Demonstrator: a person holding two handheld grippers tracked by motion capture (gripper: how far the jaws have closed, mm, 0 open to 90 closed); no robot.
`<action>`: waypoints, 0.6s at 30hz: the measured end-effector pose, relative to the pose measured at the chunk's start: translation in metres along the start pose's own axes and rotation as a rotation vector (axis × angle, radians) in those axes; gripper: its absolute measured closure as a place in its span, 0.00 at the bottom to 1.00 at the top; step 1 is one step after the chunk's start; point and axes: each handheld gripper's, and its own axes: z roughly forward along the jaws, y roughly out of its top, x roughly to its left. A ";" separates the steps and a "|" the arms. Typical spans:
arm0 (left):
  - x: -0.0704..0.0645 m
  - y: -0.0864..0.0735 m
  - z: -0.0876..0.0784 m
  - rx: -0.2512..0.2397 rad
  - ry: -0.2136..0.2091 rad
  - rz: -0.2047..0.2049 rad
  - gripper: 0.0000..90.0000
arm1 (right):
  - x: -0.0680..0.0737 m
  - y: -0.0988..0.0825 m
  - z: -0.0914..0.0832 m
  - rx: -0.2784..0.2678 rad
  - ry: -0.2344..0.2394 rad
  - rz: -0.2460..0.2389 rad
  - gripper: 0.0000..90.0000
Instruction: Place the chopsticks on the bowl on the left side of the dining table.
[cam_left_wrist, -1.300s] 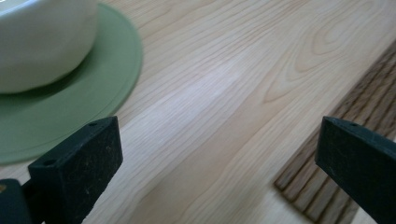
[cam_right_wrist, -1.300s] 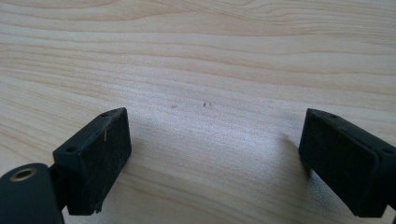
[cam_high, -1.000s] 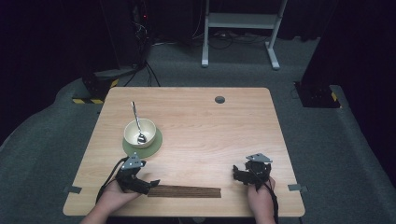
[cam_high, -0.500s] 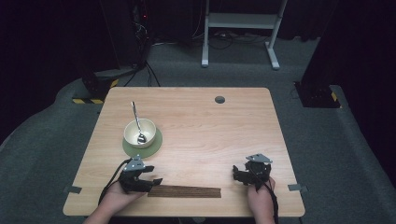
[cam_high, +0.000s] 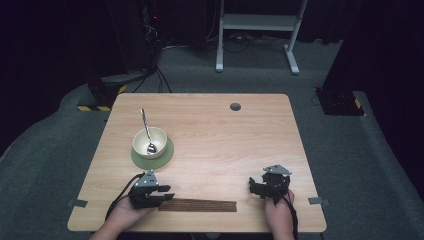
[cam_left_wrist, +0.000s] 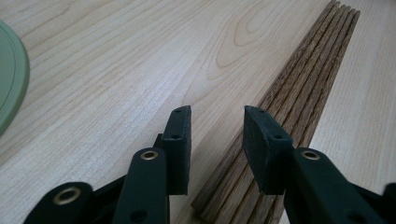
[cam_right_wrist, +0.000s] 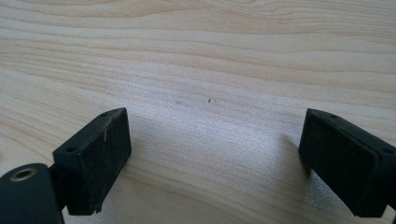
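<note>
A dark slatted wooden strip (cam_high: 200, 205) lies flat along the table's front edge. My left gripper (cam_high: 167, 194) sits at the strip's left end, held low over the table. In the left gripper view the strip (cam_left_wrist: 303, 88) runs away to the upper right, and its near end lies under the right-hand jaw. The left gripper (cam_left_wrist: 217, 112) has just been closing; a narrow gap remains, showing bare table and the strip's edge, and the pads press on nothing. My right gripper (cam_high: 257, 186) rests at the front right, and its jaws (cam_right_wrist: 215, 116) stand wide over bare wood.
A cream bowl (cam_high: 150, 141) with a metal spoon (cam_high: 145, 127) leaning in it stands on a green coaster (cam_high: 162, 157) at the table's left middle. The wooden table (cam_high: 240, 145) has a cable hole (cam_high: 235, 106) at the back. A white frame stands on the floor behind.
The left gripper's jaws have drawn much closer together at the strip's left end. Neither hand has shifted, and the right gripper looks the same.
</note>
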 end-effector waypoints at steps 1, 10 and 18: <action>0.000 0.000 0.000 0.003 -0.002 0.000 0.68 | 0.000 0.000 0.000 0.000 0.000 -0.001 0.10; -0.001 -0.002 0.006 0.032 0.022 0.009 0.69 | 0.000 0.000 0.000 0.001 0.003 -0.002 0.10; 0.002 -0.002 0.008 0.025 0.062 0.009 0.72 | 0.000 0.000 0.000 0.000 0.005 -0.005 0.10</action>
